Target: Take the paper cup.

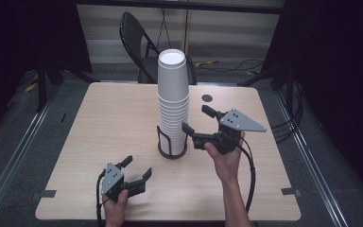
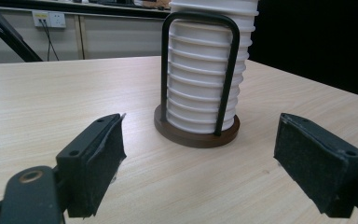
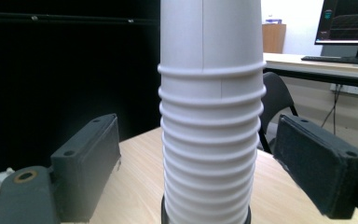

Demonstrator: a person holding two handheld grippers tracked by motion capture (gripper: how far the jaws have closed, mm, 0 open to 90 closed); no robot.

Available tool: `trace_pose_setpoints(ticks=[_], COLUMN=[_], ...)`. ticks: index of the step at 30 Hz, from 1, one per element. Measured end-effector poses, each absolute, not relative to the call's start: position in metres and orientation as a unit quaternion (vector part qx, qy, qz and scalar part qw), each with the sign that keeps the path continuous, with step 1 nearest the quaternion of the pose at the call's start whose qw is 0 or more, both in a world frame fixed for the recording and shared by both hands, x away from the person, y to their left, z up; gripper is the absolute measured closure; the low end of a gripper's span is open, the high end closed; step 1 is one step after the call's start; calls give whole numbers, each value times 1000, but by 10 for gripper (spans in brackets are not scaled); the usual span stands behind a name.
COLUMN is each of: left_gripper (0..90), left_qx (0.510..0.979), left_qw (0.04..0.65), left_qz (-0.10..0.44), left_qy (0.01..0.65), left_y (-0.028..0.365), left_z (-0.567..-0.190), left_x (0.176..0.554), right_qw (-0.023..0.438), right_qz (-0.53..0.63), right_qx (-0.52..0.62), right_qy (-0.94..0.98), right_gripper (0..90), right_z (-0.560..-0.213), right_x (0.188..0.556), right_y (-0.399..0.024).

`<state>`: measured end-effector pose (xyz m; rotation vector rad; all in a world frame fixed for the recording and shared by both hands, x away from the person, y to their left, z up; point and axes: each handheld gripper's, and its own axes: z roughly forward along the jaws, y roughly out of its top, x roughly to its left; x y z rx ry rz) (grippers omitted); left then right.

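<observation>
High view overhead — gripper views near cup stack [image 1: 173,106].

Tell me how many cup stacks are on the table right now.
1: a single stack of white cups stands in the dark holder near the table's middle, beside the open right tool.

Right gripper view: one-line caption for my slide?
Open right gripper faces a tall stack of white paper cups, jaws apart on either side, not touching.

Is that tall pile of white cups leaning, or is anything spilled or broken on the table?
Nothing stands out. The cup stack stands upright in its black holder, nothing spilled or damaged. Both the left gripper and right gripper are open.
</observation>
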<state>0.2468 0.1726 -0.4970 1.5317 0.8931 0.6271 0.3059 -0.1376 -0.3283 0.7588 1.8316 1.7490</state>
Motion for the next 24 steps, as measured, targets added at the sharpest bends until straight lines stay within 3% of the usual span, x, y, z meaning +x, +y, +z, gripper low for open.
trace_pose_setpoints(ticks=[24], left_gripper=[155], left_qx=[664], left_qw=[579], left_qz=[276], left_qy=[386], left_y=[170], left_z=[-496], left_x=[247], right_qw=[244], right_qz=[650], right_qx=[251], right_qy=[674], right_gripper=[130], right_z=[-271], right_x=[347], right_y=[-109])
